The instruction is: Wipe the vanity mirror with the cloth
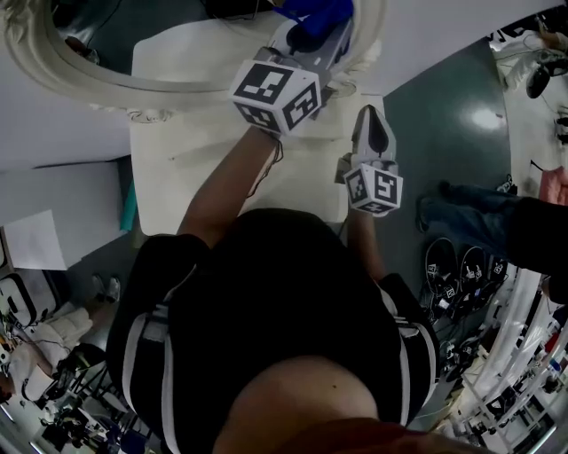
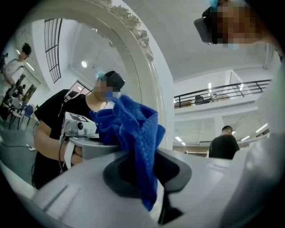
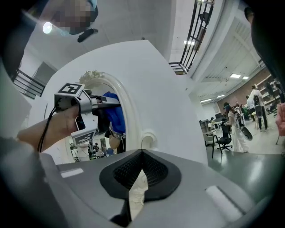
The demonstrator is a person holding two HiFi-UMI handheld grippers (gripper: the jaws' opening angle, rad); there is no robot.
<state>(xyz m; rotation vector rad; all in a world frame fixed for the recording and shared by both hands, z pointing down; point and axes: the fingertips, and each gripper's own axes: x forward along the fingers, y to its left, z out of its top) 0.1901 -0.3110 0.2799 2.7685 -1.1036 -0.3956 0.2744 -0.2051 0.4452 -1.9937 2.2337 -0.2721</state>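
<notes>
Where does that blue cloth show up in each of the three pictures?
Head view: cloth top centre, against the mirror.
Left gripper view: cloth at centre, clamped in the left hand-held gripper.
Right gripper view: cloth left of centre, before the mirror.
Shared landmark: the mirror's white carved frame.

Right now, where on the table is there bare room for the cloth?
Widest bare patch: the table left of the left forearm, below the mirror frame. A narrower strip runs between that forearm and the right gripper. Crowded where the left gripper holds the cloth.
</notes>
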